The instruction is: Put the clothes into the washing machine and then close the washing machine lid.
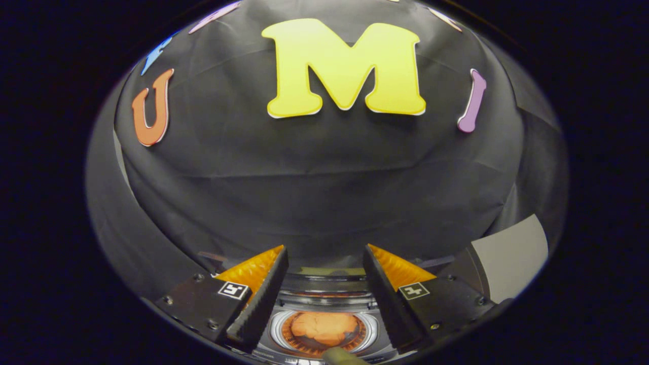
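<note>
Fingers (324, 294) spread wide, empty, held above the washing machine (324, 304). Between and below them the drum opening shows an orange clothes bundle (324, 327) already sitting inside, crumpled, soft-looking. Likely light and floppy, no grip needed now. Lid (329, 278) stands raised just beyond the fingers, probably stiff and hinged; best taken at its front edge to swing down.

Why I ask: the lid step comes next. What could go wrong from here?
1. The orange clothes sit heaped in the washing machine drum, so they might block the lid.
2. The tool is open and holds nothing, well above the opening; the lid is hard to make out, so reaching for it could miss.
</note>
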Demonstrator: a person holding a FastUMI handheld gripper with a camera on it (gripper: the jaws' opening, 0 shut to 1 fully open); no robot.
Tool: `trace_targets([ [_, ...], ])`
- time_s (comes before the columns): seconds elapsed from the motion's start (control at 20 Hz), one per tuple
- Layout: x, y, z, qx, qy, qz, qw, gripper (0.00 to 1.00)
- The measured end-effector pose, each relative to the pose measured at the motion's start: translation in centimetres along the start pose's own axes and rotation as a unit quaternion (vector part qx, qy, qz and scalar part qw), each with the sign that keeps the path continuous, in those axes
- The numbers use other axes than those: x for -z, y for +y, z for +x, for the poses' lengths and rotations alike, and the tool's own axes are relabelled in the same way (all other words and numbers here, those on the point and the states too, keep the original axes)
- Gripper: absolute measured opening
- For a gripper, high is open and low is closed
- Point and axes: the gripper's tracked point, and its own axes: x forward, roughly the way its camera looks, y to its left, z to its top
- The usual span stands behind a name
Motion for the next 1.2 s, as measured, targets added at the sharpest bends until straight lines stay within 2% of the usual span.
trace_targets([
  [0.3, 1.5, -0.3, 2.9, 0.007, 0.033, 0.015, 0.999, 0.93],
  [0.5, 1.4, -0.4, 3.4, 0.011, 0.026, 0.015, 0.999, 0.94],
  [1.2, 2.1, -0.3, 2.1, -0.007, -0.051, -0.002, 0.999, 0.94],
])
